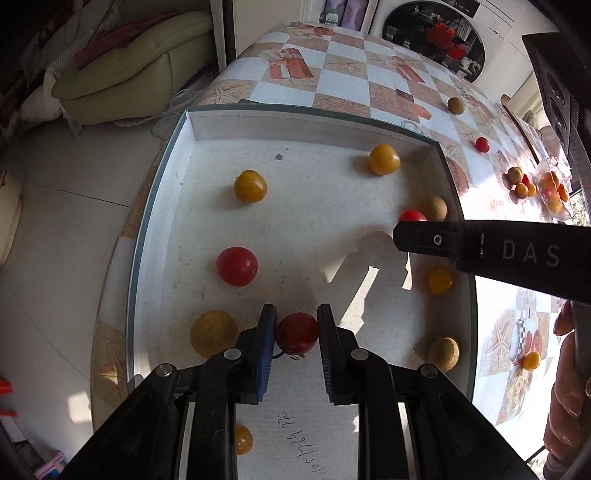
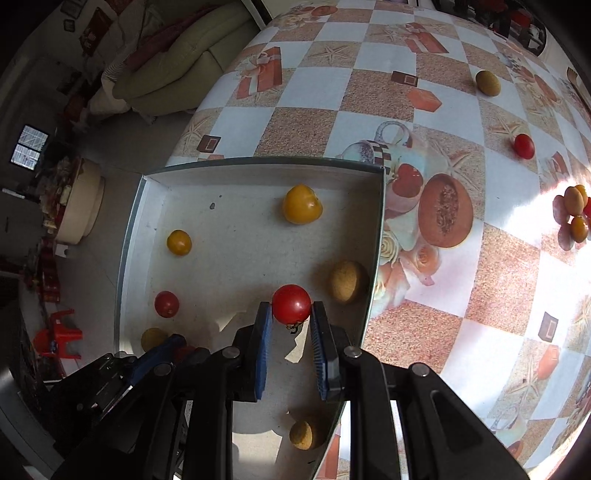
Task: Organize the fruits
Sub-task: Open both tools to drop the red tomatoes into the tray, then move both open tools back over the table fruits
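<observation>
Upper left of both views: a pale green sofa (image 1: 140,55) on a light tiled floor (image 1: 55,229). Centre: a tabletop (image 2: 461,332) covered in a checkered, printed cloth, sunlit at right. Lower left of the right wrist view: a red plastic stool (image 2: 59,338). Upper right of the left wrist view: a white appliance with a round door (image 1: 436,33).

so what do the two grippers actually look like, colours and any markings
Both the left gripper and right gripper are black linkage frames with silver pivot rivets and ribbed blue finger pads. The right one's body shows white "DAS" lettering in the left wrist view.
</observation>
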`<state>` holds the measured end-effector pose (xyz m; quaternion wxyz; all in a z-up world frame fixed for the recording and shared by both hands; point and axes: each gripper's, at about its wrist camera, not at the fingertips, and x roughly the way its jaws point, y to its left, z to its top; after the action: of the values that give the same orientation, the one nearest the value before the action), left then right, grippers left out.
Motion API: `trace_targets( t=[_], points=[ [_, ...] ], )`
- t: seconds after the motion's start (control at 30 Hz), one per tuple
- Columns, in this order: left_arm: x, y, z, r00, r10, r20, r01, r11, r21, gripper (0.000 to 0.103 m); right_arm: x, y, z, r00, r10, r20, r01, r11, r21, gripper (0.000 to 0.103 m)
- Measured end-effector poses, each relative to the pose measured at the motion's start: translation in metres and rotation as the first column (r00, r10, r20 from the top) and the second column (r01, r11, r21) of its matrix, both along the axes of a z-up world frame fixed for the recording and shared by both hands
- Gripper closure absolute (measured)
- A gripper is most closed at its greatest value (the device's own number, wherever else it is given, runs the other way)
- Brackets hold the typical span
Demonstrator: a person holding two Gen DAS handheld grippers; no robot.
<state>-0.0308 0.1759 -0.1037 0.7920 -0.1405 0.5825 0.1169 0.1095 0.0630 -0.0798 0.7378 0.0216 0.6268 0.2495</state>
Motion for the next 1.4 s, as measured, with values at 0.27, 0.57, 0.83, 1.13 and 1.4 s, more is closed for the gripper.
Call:
trace_targets(
  t=[0.27, 0.57, 0.83, 1.13, 1.4],
  points=[
    [-0.001, -0.004, -0.003, 1.000, -0.017, -0.004, 0.017, 1.000, 0.025, 0.079, 0.003, 0.010, -0.010, 1.000, 0.018, -0.002, -0.018, 0.999, -0.038, 0.080],
    [-0.003, -0.012, 0.001, 0.999, -0.052, -0.002, 0.052, 0.997, 0.059, 0.037, 0.003, 0.015, -0.007, 1.000, 0.024, -0.008, -0.024, 1.000, 0.005, 0.051],
    [-0.008, -0.012, 0.003, 0.998, -0.047, -0.030, 0.049, 0.997, 0.062, 0.037, -0.001, 0.003, 0.018, 1.000, -0.009, 0.030, 0.006, 0.996, 0.092, 0.020],
    [-0.004, -0.044, 0.018, 0.990, -0.141, -0.018, 0.142, 0.985, 0.097, 0.037, -0.011, -0.074, 0.041, 0.986, -0.156, 0.063, 0.149, 0.984, 0.100, 0.020],
    [0.000, -0.092, 0.040, 0.964, -0.264, 0.015, 0.262, 0.960, 0.096, 0.037, -0.051, -0.164, 0.030, 0.964, -0.255, 0.070, 0.258, 0.966, -0.036, 0.020]
  ],
)
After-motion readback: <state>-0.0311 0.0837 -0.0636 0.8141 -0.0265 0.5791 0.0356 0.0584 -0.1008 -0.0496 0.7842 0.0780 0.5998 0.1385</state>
